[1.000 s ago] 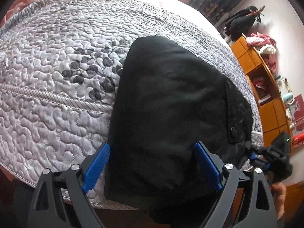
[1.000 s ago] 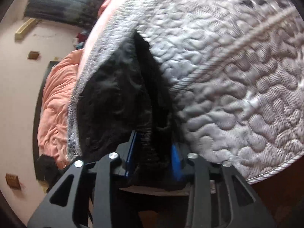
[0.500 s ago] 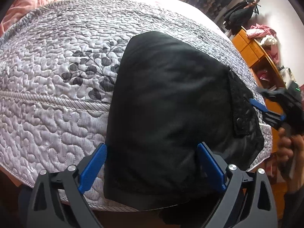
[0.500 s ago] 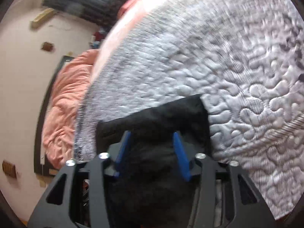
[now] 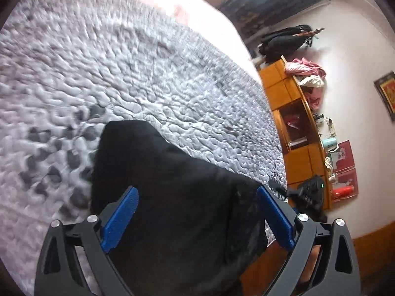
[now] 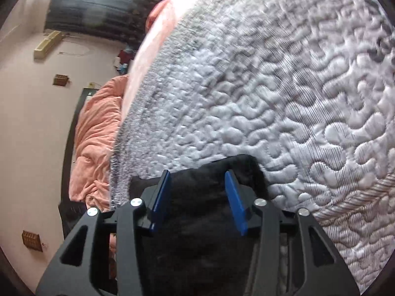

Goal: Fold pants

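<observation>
The black pants (image 5: pixel 172 185) lie folded on the grey quilted bedspread (image 5: pixel 123 74), near its front edge. My left gripper (image 5: pixel 197 212) is open, its blue pads wide apart over the near part of the pants. In the right wrist view the pants (image 6: pixel 197 222) fill the lower middle. My right gripper (image 6: pixel 198 197) is open, its blue pads on either side of a fold of the black cloth, not pressed onto it. The right gripper also shows in the left wrist view (image 5: pixel 308 194) at the bed's right edge.
An orange wooden cabinet (image 5: pixel 296 123) with clothes and small items on top stands right of the bed. A black bag (image 5: pixel 286 42) hangs on the wall behind it. A salmon blanket (image 6: pixel 96 135) lies at the bed's far side. Dark curtains (image 6: pixel 98 7) cover the window.
My right gripper let go of the pants' edge, opened and swung over the folded pants. My left gripper moved forward over the pants and tilted up. Both views show motion blur.
</observation>
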`<state>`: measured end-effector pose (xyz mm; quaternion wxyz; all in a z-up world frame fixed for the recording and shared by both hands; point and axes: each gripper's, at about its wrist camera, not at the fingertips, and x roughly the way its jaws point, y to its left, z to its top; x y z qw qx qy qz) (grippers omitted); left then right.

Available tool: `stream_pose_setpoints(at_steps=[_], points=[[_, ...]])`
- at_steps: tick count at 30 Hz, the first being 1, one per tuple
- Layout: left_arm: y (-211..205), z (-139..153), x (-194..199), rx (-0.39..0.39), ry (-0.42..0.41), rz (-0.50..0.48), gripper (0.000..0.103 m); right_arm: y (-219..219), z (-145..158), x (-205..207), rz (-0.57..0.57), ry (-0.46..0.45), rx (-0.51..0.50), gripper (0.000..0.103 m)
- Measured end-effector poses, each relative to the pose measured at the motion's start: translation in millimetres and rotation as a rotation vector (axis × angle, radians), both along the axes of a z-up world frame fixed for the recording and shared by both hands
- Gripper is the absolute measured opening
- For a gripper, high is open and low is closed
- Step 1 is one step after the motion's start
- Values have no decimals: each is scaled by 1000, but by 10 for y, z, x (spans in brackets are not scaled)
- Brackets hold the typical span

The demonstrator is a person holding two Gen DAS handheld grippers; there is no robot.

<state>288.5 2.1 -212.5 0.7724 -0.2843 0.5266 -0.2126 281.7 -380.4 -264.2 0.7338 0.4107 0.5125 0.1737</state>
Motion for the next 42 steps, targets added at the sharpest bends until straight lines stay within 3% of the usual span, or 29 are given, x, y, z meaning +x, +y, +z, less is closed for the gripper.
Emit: stream_pose_setpoints(at_steps=[3,5,6,8,11,15,17,19,20,22,24,27,29,31,33,37,42], points=[[9,-285,200,14,87,17,97,-8,-93,1,4,12,-37,35],[45,-305,175,1,96,24,97,-46,11,-68,3,-4,-31,43],[87,-263,123,-17,86,26,97,-46,96,-121,5,-23,-32,54],[214,-188,2,-56,77,45,97,-39,273,-270,29,-67,-27,56],[466,-147,-262,-46,56,66,99,20,443,-636,89,-101,-4,63],[604,-417,-534,-29,117,33,99,136,317,-1084,143,-59,45,68],[591,-570,-581,-41,157,6,99,187,116,-1164,159,-9,22,65],[568,-653,-600,-53,174,-15,99,149,-55,-1199,140,35,16,50],[562,-668,-614,-54,176,-21,99,124,-54,-1216,127,46,18,50],[576,-658,-648,-61,168,-32,99,60,90,-1297,98,12,48,69],[624,-637,-673,-89,156,-24,99,58,177,-1363,100,-14,33,76],[696,-670,-638,-145,167,-12,99,103,-13,-1352,137,52,12,75],[705,-710,-586,-188,187,-36,99,94,-54,-1344,155,77,-9,80],[698,-736,-530,-220,197,-72,99,17,-4,-1337,161,51,34,96],[680,-733,-443,-228,193,-114,99,-94,7,-1256,175,44,39,97],[649,-790,-264,-259,209,-145,99,-326,-261,-1048,158,132,133,97],[694,-975,-172,-285,246,-152,99,-289,-480,-832,190,159,195,97]])
